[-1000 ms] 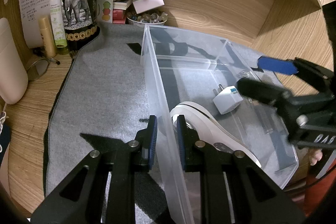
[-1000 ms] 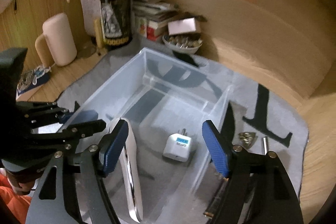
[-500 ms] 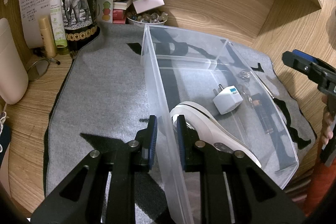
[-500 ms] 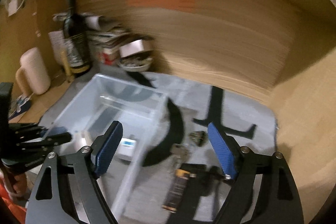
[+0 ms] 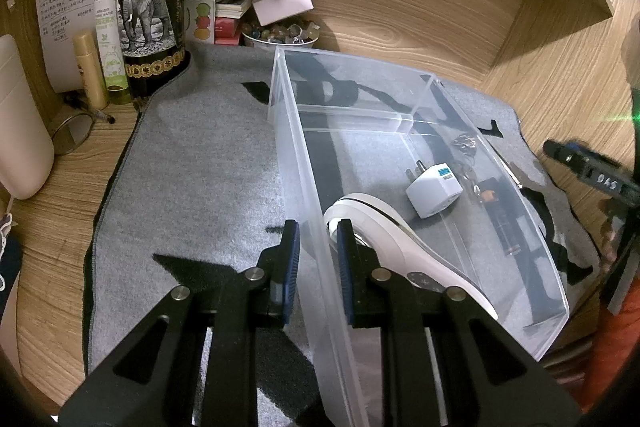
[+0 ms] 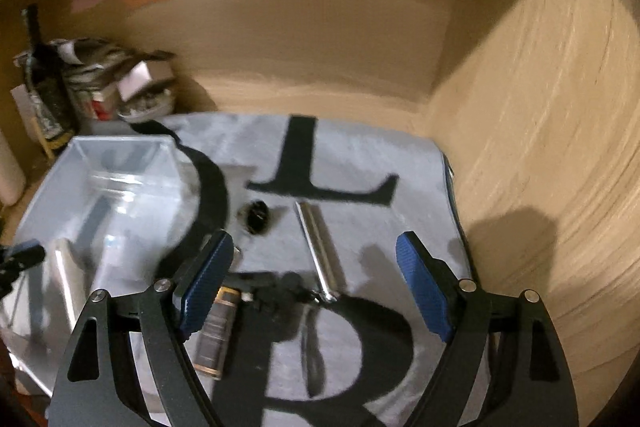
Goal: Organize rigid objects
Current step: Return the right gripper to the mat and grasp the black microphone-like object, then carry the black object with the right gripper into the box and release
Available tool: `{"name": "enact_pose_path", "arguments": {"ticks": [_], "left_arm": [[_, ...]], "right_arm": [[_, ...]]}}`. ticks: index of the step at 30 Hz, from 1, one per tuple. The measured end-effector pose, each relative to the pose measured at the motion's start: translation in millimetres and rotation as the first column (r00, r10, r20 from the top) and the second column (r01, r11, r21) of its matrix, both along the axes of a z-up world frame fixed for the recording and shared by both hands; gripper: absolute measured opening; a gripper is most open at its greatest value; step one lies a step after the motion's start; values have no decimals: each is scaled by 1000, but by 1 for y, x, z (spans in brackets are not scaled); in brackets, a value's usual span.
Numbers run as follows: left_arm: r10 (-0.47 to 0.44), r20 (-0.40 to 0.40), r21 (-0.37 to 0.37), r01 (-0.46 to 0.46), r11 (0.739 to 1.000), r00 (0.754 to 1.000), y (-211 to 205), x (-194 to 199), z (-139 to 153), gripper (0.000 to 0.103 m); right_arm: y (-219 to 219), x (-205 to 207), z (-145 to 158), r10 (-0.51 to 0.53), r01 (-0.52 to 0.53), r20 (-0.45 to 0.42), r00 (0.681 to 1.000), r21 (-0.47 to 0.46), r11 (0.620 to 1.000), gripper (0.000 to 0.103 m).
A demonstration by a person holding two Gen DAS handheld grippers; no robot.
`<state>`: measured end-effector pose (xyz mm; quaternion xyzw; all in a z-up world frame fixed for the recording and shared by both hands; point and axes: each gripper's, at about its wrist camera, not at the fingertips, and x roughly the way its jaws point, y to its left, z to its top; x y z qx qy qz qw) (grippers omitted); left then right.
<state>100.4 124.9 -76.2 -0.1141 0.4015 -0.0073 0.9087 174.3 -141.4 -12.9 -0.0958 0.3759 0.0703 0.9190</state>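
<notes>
The left hand-held gripper (image 5: 313,251) is clamped on the clear bin's (image 5: 296,147) near wall at lower centre, a white charger (image 5: 434,191) lying inside. The right hand-held gripper (image 6: 314,283) stands wide apart, gripping nothing, above a metal rod (image 6: 318,247) and battery (image 6: 216,331) on the grey mat (image 6: 360,155), lower centre.

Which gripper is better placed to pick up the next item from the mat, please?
The right gripper: open and empty above the battery and metal rod. The left gripper is clamped on the bin wall.
</notes>
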Motion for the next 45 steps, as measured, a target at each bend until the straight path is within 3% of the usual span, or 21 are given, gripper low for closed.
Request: {"name": "enact_pose_path", "arguments": {"ticks": [7, 11, 21, 26, 35, 45], "left_arm": [[0, -1, 0, 0, 1000, 1000, 0, -1, 0, 18], [-1, 0, 2, 1, 1000, 1000, 0, -1, -1, 18], [0, 1, -2, 0, 1000, 1000, 1, -2, -2, 18], [0, 1, -3, 0, 1000, 1000, 2, -3, -2, 18], [1, 0, -2, -1, 1000, 1000, 1, -3, -2, 18], [1, 0, -3, -1, 1000, 1000, 1, -3, -2, 18]], "right_arm": [[-13, -2, -27, -18, 20, -63, 998, 45, 999, 80], [-9, -6, -38, 13, -7, -90, 996, 58, 998, 58], [1, -1, -63, 51, -39, -167, 985, 80, 996, 42], [4, 4, -69, 51, -37, -178, 983, 77, 996, 25], [1, -1, -60, 45, -35, -142, 989, 73, 997, 22], [-1, -9, -22, 40, -37, -32, 999, 94, 995, 22]]}}
